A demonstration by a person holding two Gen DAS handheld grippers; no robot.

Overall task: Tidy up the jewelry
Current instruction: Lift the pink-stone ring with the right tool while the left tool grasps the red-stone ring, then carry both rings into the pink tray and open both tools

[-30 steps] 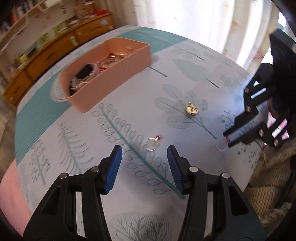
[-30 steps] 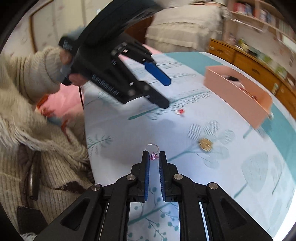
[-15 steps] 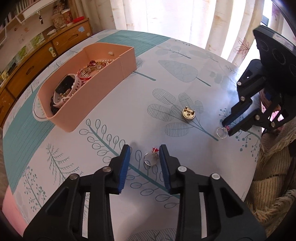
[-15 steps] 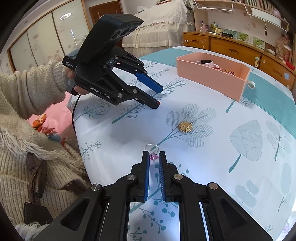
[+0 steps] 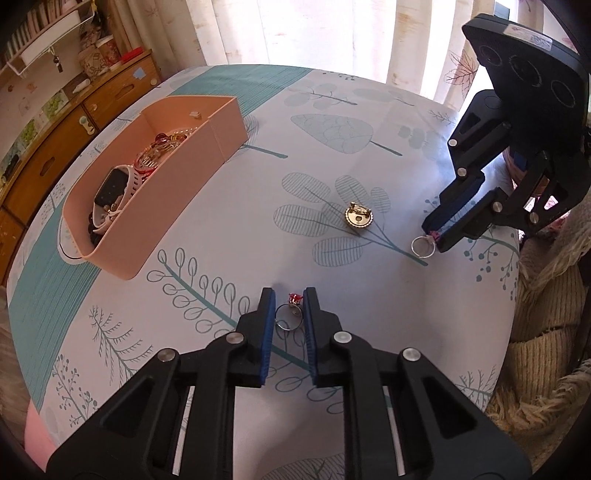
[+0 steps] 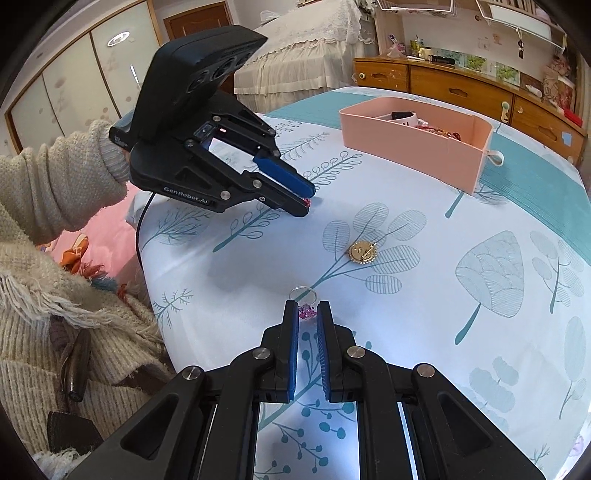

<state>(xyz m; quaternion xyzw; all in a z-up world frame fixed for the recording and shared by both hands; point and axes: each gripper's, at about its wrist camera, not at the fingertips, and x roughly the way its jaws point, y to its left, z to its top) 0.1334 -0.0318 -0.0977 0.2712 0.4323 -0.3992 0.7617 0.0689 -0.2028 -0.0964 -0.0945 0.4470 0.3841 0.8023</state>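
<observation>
Looked like a home bedroom: bed with lace-edged cover (image 6: 295, 55), wooden dresser (image 6: 461, 88) cluttered with small items, sliding wardrobe doors (image 6: 74, 99), sheer curtains (image 5: 314, 33), wall shelf of books (image 5: 40, 40), leaf-print tablecloth (image 5: 332, 147).

- Table (image 5: 369, 122), leaf-print cloth.
- On it: pink tray (image 5: 177, 206), gold brooch (image 5: 359, 218), red-stone ring (image 5: 290, 314), pink-stone ring (image 5: 424, 245).

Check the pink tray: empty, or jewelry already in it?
Not empty. The pink tray already holds a white-strapped watch and red beaded bracelets; its far end near the wall looks bare.
</observation>
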